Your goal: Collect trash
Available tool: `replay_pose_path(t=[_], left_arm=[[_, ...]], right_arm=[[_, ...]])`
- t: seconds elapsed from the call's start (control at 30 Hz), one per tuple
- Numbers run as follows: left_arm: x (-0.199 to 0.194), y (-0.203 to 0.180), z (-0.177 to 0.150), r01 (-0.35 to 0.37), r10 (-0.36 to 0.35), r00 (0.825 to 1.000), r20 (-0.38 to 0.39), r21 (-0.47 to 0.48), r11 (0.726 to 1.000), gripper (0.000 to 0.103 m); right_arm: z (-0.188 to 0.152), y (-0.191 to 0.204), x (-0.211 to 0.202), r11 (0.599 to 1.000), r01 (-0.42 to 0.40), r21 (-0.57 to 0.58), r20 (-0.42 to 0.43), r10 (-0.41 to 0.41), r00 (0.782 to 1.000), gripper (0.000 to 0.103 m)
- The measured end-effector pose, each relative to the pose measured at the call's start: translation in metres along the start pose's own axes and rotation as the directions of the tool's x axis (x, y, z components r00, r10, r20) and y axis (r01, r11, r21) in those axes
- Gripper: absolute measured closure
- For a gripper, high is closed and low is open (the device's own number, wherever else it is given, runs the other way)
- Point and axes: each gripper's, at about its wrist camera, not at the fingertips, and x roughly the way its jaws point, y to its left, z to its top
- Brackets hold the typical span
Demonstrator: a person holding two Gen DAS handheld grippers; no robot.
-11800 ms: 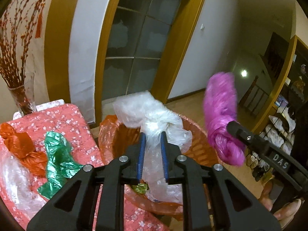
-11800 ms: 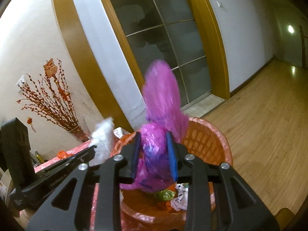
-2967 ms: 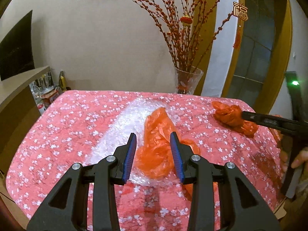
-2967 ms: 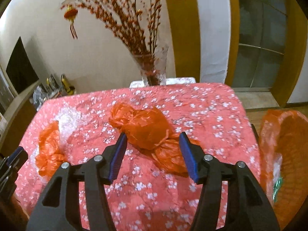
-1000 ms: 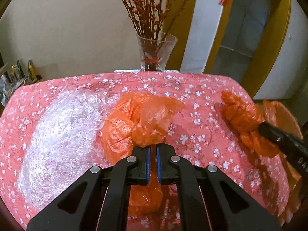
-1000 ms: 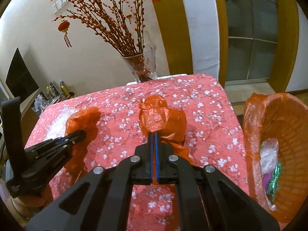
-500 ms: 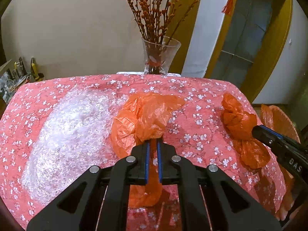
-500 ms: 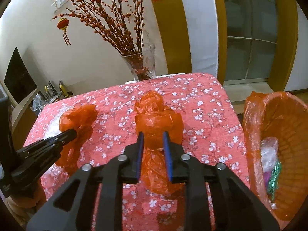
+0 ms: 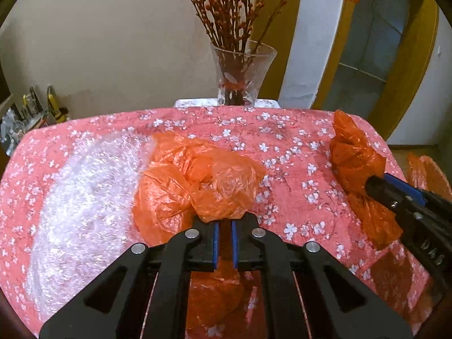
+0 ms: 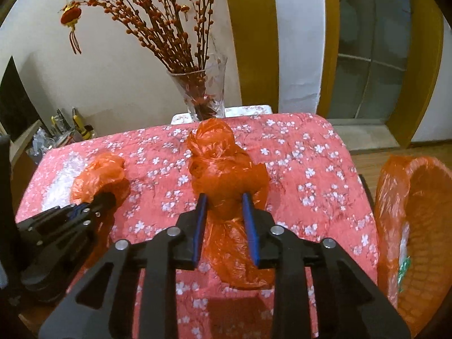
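Two crumpled orange plastic bags: one loose, paler bag (image 9: pixel 197 180) near the middle of the table; one darker, knotted bag (image 10: pixel 226 175) nearer the table's right side.
Left gripper (image 9: pixel 223 226): black frame, blue pads, jaws nearly together and pinching a thin fold of the paler orange bag, whose bulk swells above the fingertips while more plastic hangs below them.
Right gripper (image 10: pixel 224 200): jaws have just been opening and stand apart, one on each side of the darker knotted bag (the bag sits between the pads; I cannot tell whether they still touch it).
One sheet of clear bubble wrap (image 9: pixel 82 192): lying flat on the cloth, just left of the paler bag and partly under it.
One table (image 10: pixel 305 152): covered by a red cloth printed with small white blossoms.
One orange woven basket (image 10: pixel 423 226): lined with an orange bag, beside the table's right edge, with clear and green plastic scraps inside.
One clear glass vase (image 9: pixel 241 76): behind the table's far edge, holding red-budded branches.
One red hanging ornament (image 10: pixel 72 19): on the branches, upper left in the right wrist view.
Writing: raised letters "DAS" on the right gripper's arm as the left wrist view shows it (nothing else is legible).
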Motion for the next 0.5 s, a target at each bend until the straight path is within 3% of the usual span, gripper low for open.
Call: replay_pose_path(t=[0.03, 0.07, 0.13, 0.2, 0.4, 0.5], left_arm=[[-0.002, 0.001, -0.001, 0.006, -0.006, 1.000, 0.006, -0.003, 1.000, 0.095], [-0.004, 0.002, -0.002, 0.011, -0.011, 1.000, 0.011, -0.005, 1.000, 0.091], [-0.009, 0.002, -0.004, 0.010, -0.010, 1.000, 0.025, -0.006, 1.000, 0.069], [-0.015, 0.001, -0.006, 0.006, -0.006, 0.999, 0.049, 0.002, 1.000, 0.060], [-0.013, -0.008, -0.008, 0.004, -0.005, 0.999, 0.035, 0.030, 1.000, 0.057], [-0.013, -0.007, -0.008, -0.003, 0.002, 0.999, 0.033, 0.025, 1.000, 0.056]], right_arm=[[-0.004, 0.001, 0.000, 1.000, 0.013, -0.012, 0.000, -0.013, 1.000, 0.056], [-0.007, 0.001, 0.000, 1.000, 0.021, -0.015, -0.002, -0.021, 1.000, 0.054], [-0.016, -0.002, -0.004, 1.000, 0.015, -0.003, -0.004, -0.015, 1.000, 0.053], [-0.021, -0.007, -0.008, 1.000, 0.009, 0.019, 0.007, -0.009, 1.000, 0.046], [-0.022, -0.019, 0.000, 0.998, 0.016, 0.065, -0.042, -0.014, 0.999, 0.037], [-0.018, -0.013, 0.007, 0.998, 0.027, 0.052, -0.059, -0.023, 0.998, 0.018]])
